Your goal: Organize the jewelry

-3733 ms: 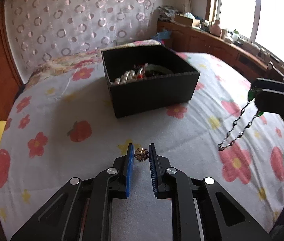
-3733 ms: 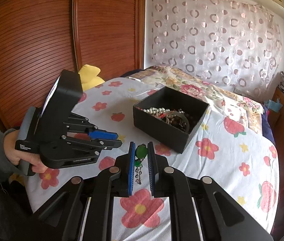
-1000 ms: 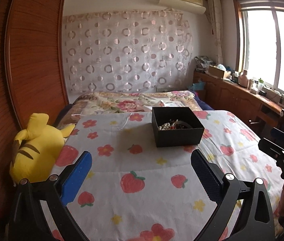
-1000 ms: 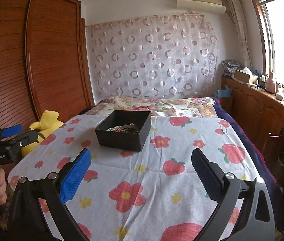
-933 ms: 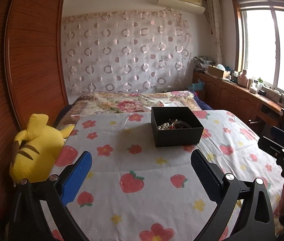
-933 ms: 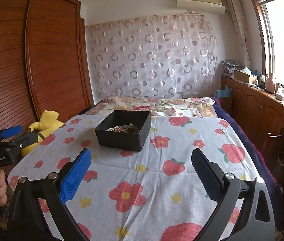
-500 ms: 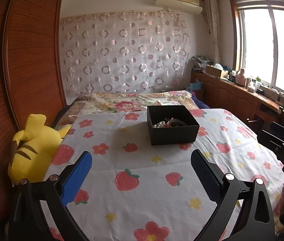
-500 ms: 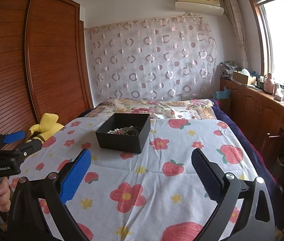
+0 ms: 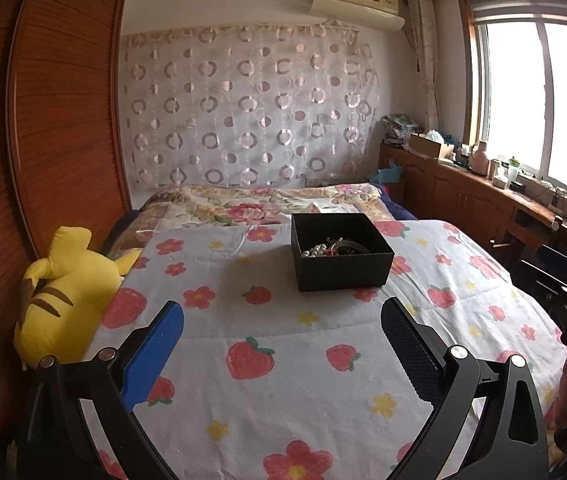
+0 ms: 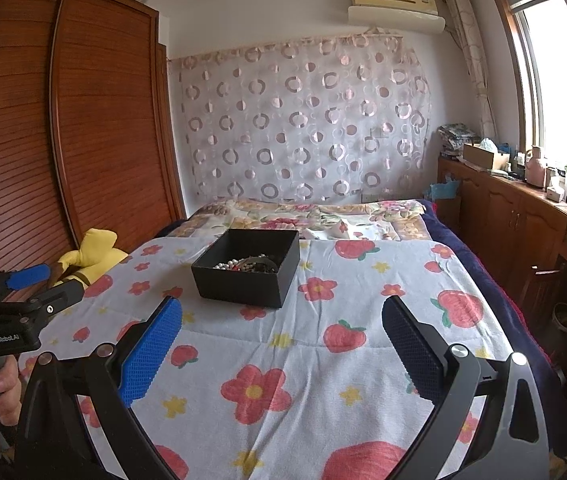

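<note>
We are holding the left gripper [image 9: 282, 332] and right gripper [image 10: 282, 330] wide and empty, the jewelry [image 9: 333, 247] lying in the black box [image 9: 341, 272] at twelve o'clock, nothing loose showing on the bedspread [image 9: 283, 336], so the task looks about done.

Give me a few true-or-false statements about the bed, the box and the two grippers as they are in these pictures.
1. The black box holds jewelry, pearls among it. True.
2. The left gripper is clamped on a necklace. False: it is open and holds nothing.
3. A yellow plush toy lies at the bed's edge by the wooden wardrobe. True.
4. The box has its lid on. False: it is open at the top.
5. The right gripper is open and empty. True.
</note>
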Tool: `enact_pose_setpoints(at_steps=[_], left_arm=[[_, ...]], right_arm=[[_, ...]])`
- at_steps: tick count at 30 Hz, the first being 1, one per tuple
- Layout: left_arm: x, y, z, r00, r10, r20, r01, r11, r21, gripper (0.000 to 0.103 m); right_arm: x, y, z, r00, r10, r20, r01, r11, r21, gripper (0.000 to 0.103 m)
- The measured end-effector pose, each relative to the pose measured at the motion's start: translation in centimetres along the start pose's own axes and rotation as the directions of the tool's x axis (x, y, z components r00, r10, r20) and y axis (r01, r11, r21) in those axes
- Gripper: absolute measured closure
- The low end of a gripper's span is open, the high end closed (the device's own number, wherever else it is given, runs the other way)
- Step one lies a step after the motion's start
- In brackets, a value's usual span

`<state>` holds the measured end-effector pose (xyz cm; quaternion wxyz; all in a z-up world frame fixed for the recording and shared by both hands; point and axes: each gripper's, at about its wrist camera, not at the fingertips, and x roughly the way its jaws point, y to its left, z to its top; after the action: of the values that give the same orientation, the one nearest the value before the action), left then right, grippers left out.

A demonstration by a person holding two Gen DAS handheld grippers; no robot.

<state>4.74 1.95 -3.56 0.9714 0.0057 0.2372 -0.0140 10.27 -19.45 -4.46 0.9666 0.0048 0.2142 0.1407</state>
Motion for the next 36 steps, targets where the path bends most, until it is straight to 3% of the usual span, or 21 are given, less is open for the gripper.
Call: enact_pose_setpoints(at_steps=[36], left_arm=[[-0.2,-0.6,2.3,0.999,0.004,0.036,-0.005,1.0,0.005,0.008]], right_arm=[[-0.3,0.2,0.6,1.0,-0.011,0.008,0.011,1.0,0.005,0.002]])
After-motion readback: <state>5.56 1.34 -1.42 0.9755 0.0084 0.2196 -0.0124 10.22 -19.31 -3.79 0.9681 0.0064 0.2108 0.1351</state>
